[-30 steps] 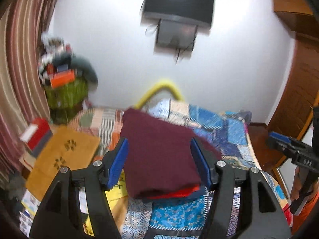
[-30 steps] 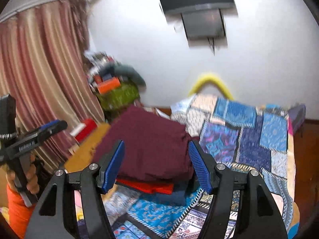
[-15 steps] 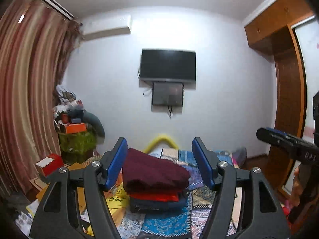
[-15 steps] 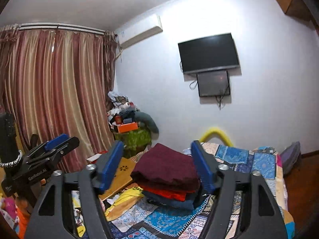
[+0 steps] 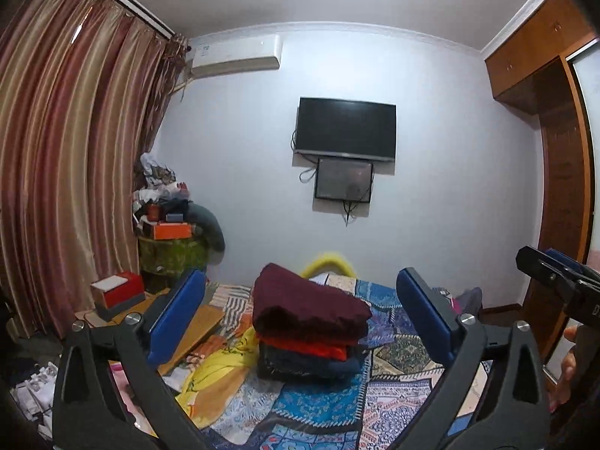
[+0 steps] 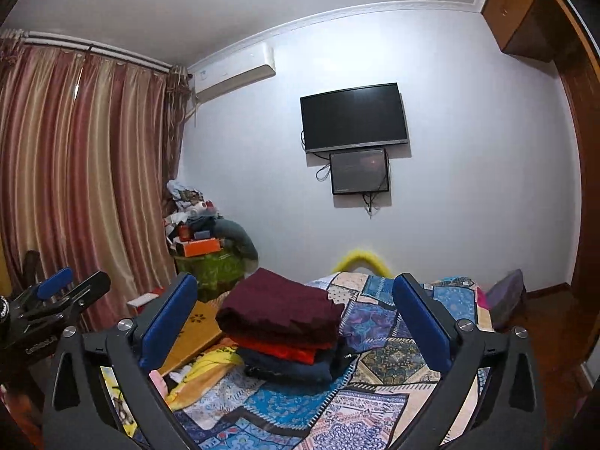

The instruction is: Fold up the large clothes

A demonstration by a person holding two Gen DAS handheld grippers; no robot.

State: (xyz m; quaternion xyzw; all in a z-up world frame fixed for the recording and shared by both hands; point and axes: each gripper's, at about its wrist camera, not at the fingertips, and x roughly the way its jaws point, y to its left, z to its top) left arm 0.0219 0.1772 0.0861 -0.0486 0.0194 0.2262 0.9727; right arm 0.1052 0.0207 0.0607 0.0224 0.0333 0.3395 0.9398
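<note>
- Both grippers pulled back from the bed, pointing level across the room.
- Left gripper (image 5: 300,315): blue pads spread wide, jaws have just been opening, nothing between them but air; the clothes stack sits well beyond the fingertips.
- Right gripper (image 6: 296,318): same story, jaws just swung wide apart, nothing clamped.
- The stack of folded clothes (image 5: 307,333) rests on the patchwork bedspread (image 5: 393,352), dead centre between the left pads in that view, 12 o'clock from the gripper.
- Top of the pile: a maroon folded garment (image 5: 307,303); under it a red-orange layer (image 5: 303,348); dark navy pieces at the bottom (image 5: 307,367).
- From the right wrist the stack (image 6: 281,326) sits slightly toward 11 o'clock, closer to the left pad.
- Yellow cloth (image 5: 217,371) lies crumpled on the bed at 8 o'clock of the pile, just beside it.
- A tan board (image 6: 195,330) lies at 9 o'clock of the stack.
- On the far wall at 12 o'clock, a dark television (image 5: 345,129) with a smaller screen (image 5: 344,180) below it.
- Striped curtains (image 5: 67,157) fill the 9 o'clock side; wooden wardrobe (image 5: 562,187) at 3 o'clock.
- At the left view's right edge, the other gripper and a hand (image 5: 566,371) on its handle.
</note>
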